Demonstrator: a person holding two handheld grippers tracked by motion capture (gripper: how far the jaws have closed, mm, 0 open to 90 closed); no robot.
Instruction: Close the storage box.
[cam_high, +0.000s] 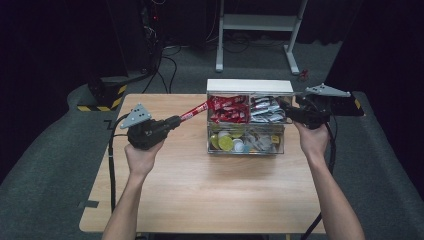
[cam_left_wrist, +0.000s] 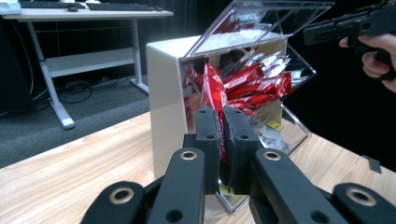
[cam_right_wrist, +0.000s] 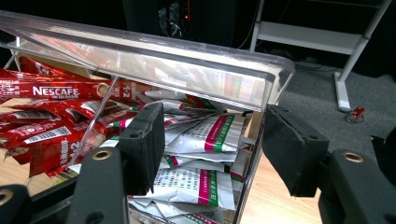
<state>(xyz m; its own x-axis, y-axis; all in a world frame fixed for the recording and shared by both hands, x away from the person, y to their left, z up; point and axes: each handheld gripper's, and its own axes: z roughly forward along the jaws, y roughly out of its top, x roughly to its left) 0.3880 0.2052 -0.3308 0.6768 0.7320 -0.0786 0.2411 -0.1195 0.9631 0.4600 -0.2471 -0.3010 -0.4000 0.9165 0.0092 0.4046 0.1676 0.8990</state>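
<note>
The high view is taken from above the person's side, facing forward and down on the counter from fairly far off. The left gripper view is shot along the left tool, low over the counter, close to the clear organizer box at its left end. The right gripper view is aimed along the right tool, very near the raised lid at the right end. The box and its red sachets are shared by all three.

white desk frame and cables on grey carpet
</note>
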